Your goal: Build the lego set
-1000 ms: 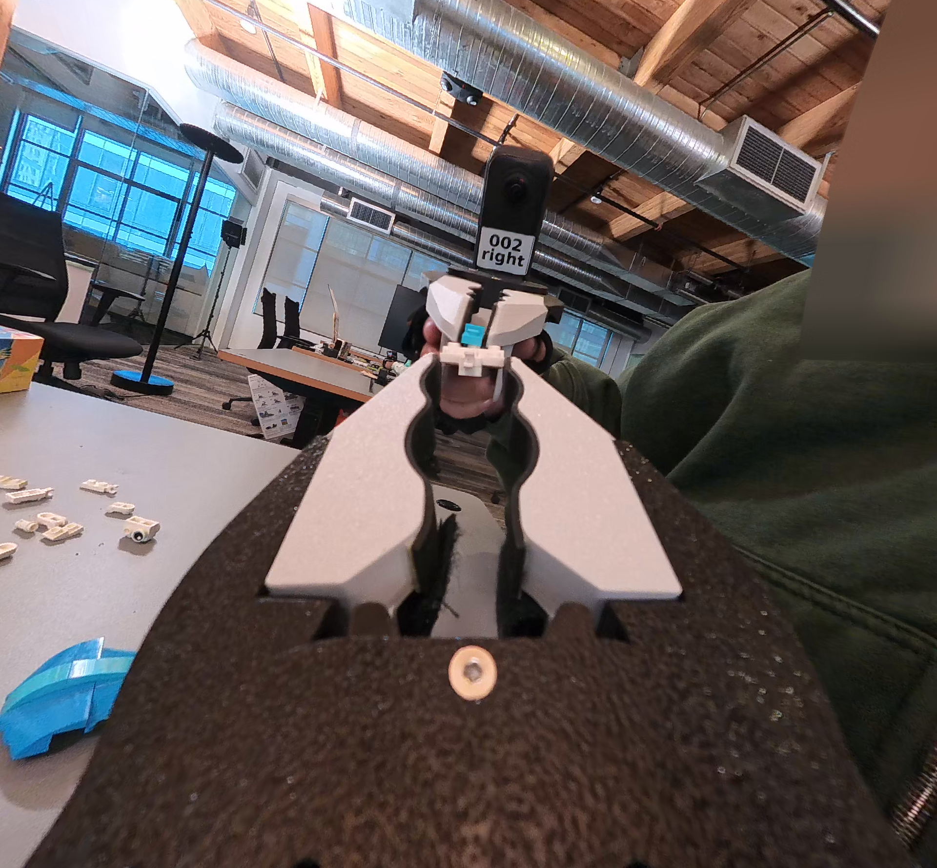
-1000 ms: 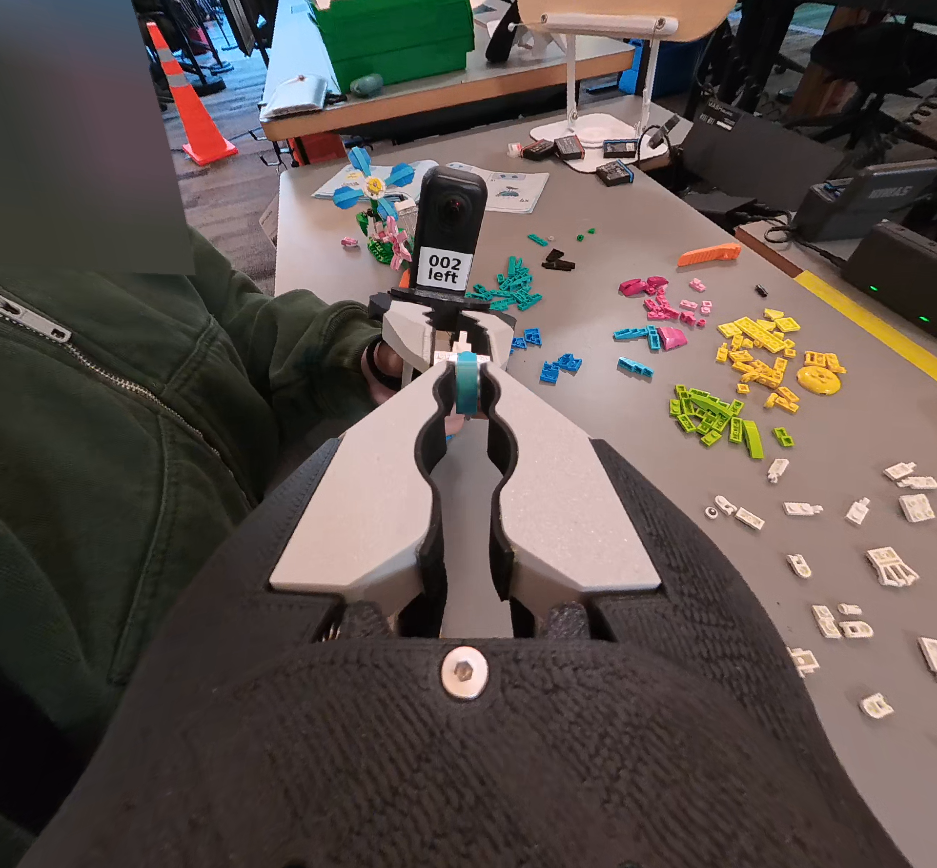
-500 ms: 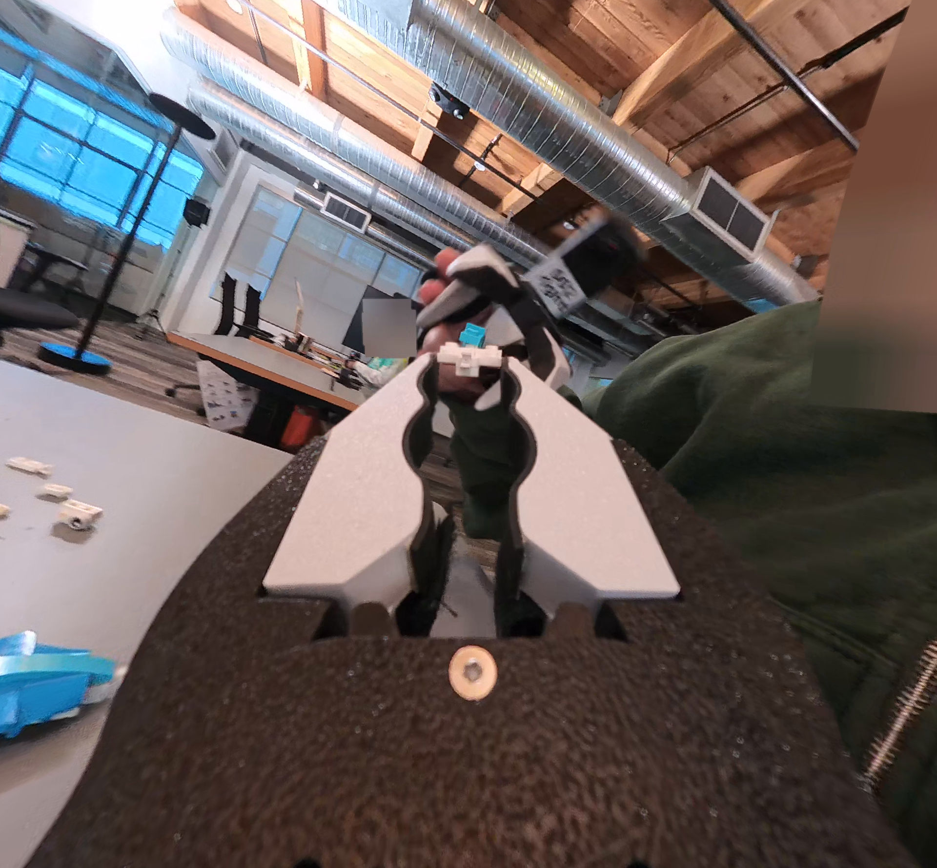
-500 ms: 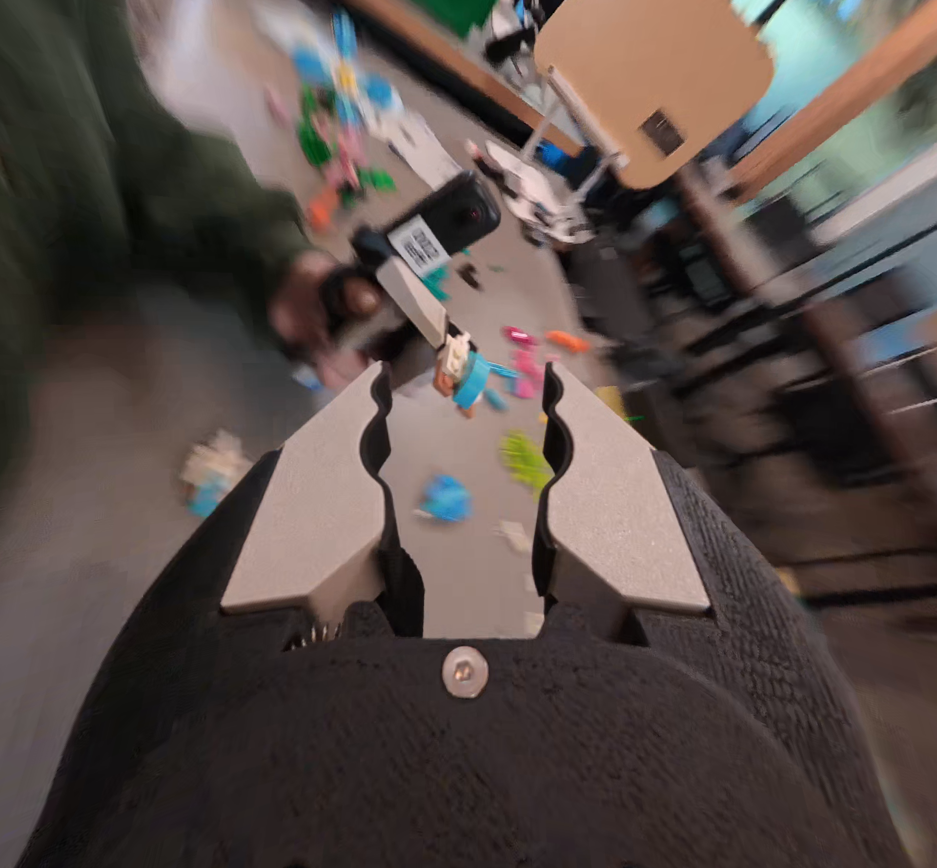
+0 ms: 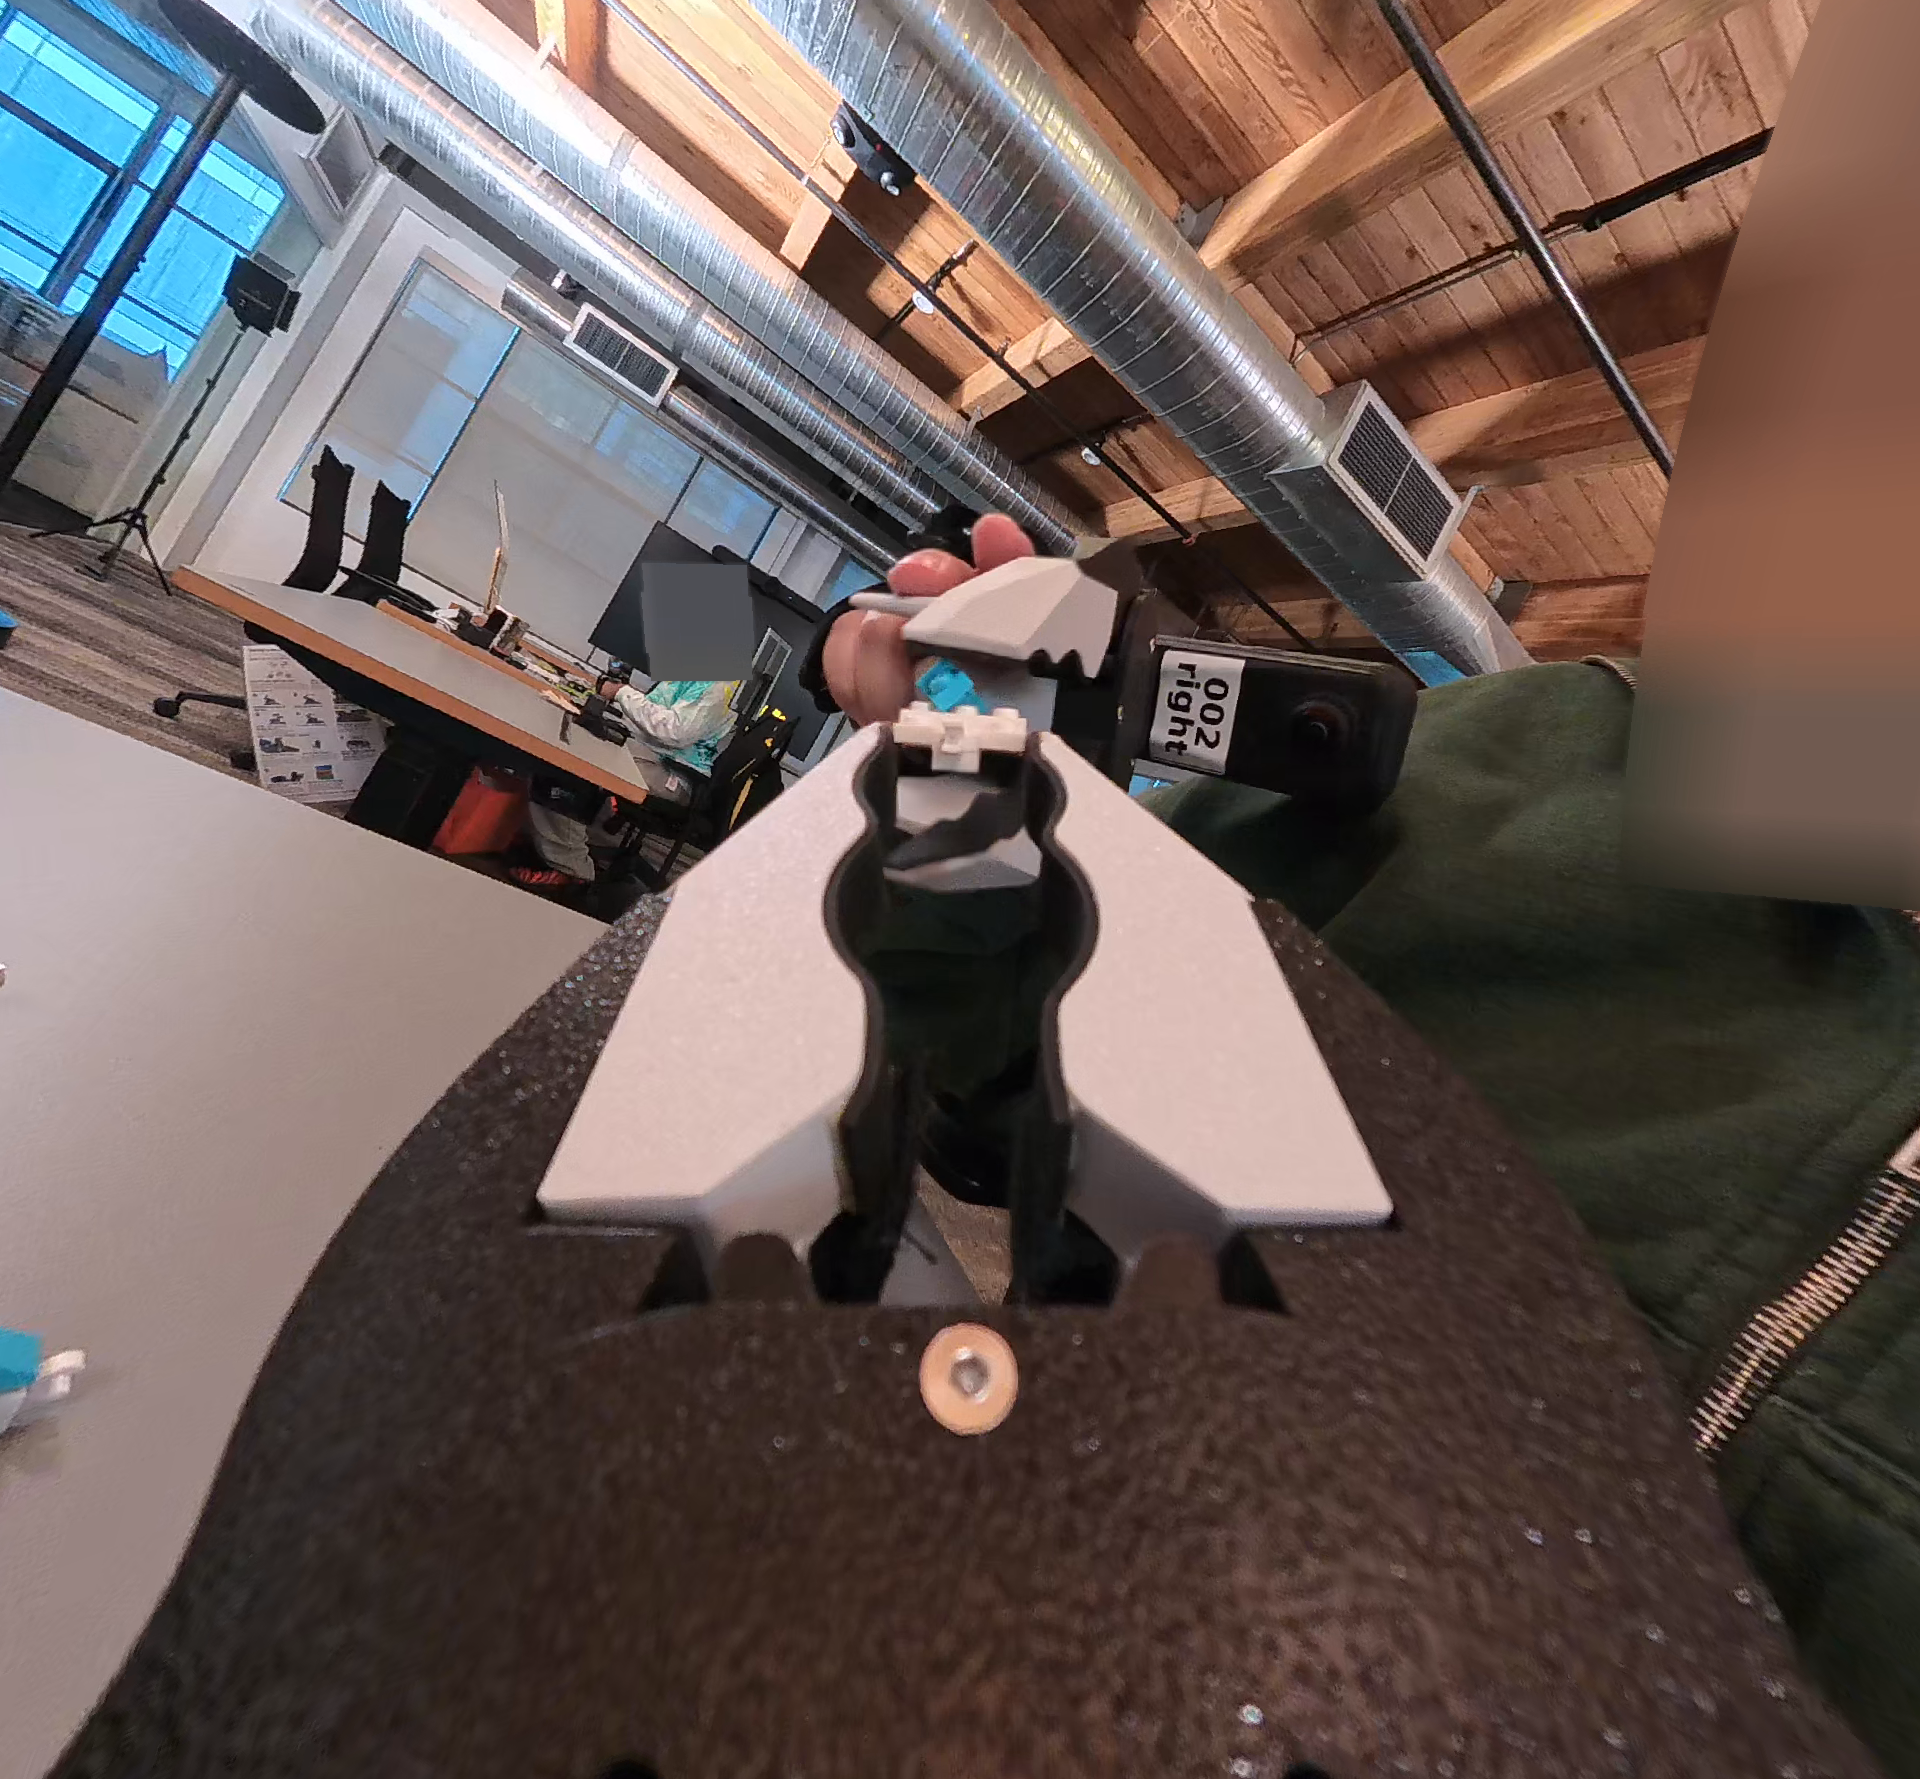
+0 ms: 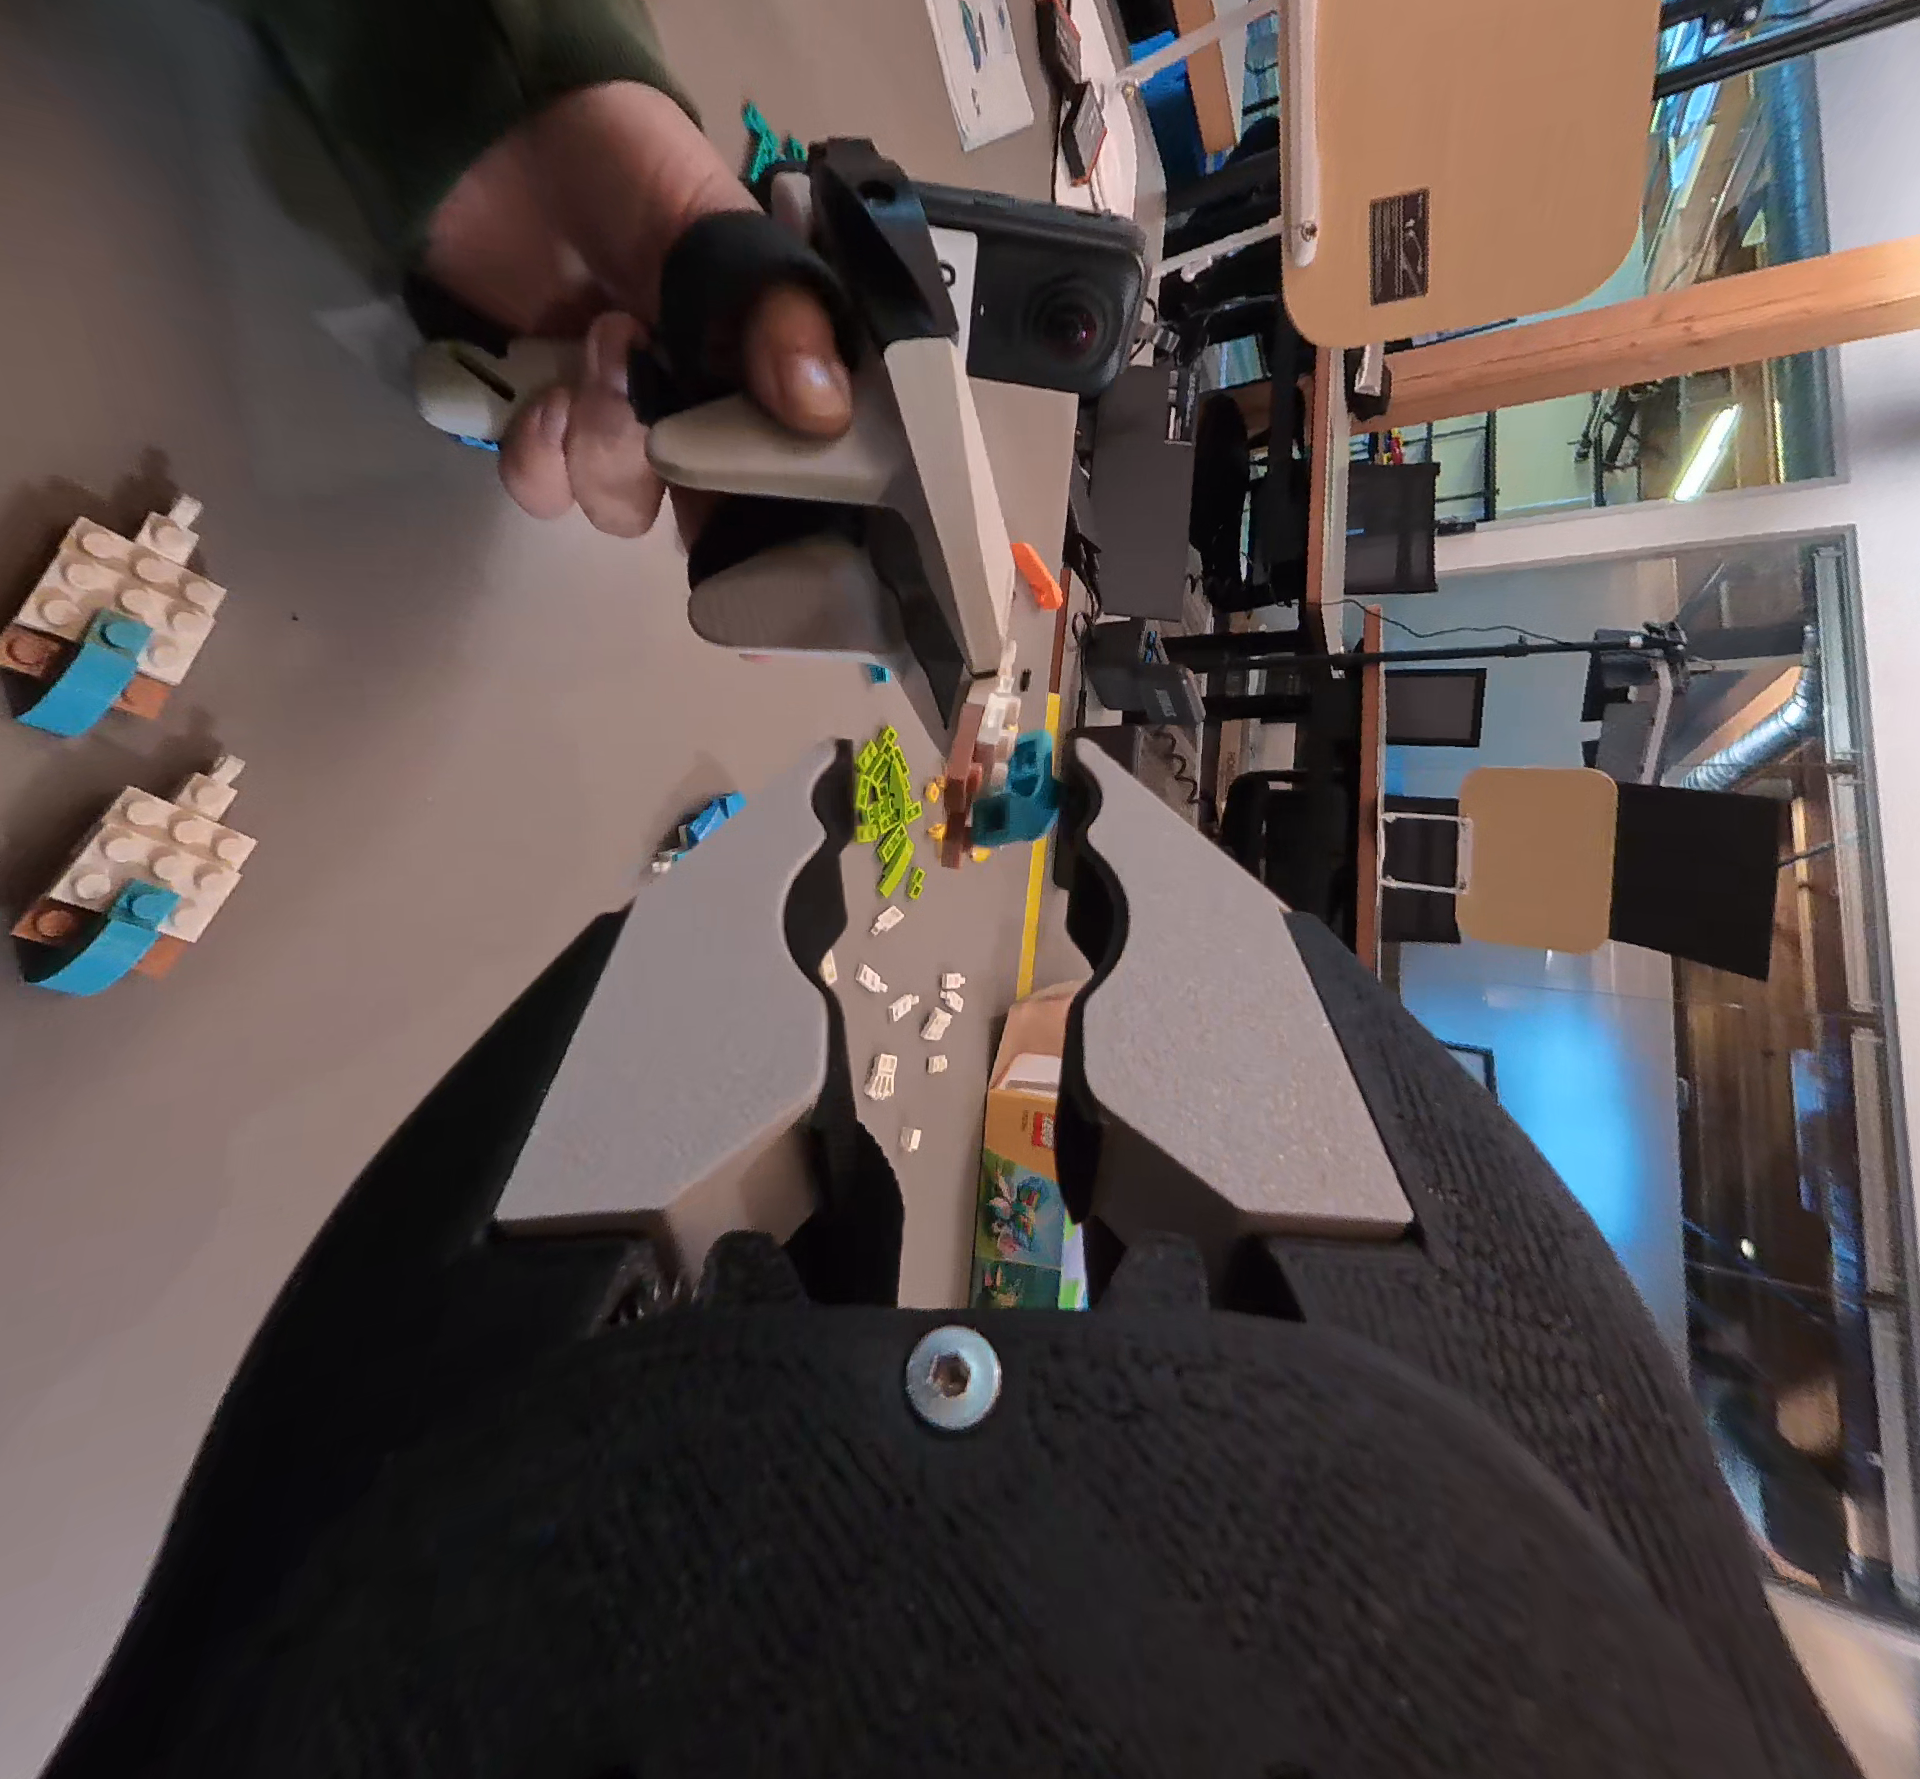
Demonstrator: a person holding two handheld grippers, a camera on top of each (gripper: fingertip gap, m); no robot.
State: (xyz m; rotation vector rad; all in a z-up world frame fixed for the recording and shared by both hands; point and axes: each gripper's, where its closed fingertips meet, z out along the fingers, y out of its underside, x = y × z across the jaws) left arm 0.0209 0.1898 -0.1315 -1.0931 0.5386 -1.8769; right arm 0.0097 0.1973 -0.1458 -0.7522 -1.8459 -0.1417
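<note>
left gripper (image 5: 961, 740): closed on a small brick assembly (image 6: 1000, 773), white plate pinched across the fingertips, brown and teal parts projecting beyond; held in the air above the tabletop (image 6: 416, 690).
right gripper (image 6: 951, 773): part-open, turned on its side; one fingertip (image 6: 1081, 784) just beside or touching the teal part, the other fingertip well apart from the assembly; not gripped.
brick assembly location: held aloft between the two grippers, over the far side of the tabletop.
tabletop contents: two white, brown and teal sub-builds (image 6: 114, 617) near the edge by the person's green sleeve (image 6: 416, 15); lime pieces (image 6: 883, 794) and loose white pieces (image 6: 904, 1002) toward the far edge; a colourful box (image 6: 1023, 1158) at that edge.
risk, slip: judged likely if the right fingertips closed off-centre; sideways load could twist the white plate out of the narrow left pinch.
risk, separation: teal part possibly pried off the brown part if squeezed from one side only.
risk, drop: released assembly would fall among loose pieces.
writing: printed label (image 5: 1195, 701) on the right gripper's camera, a dark plate on a tan chair back (image 6: 1455, 119), and box print present; not reproduced.
</note>
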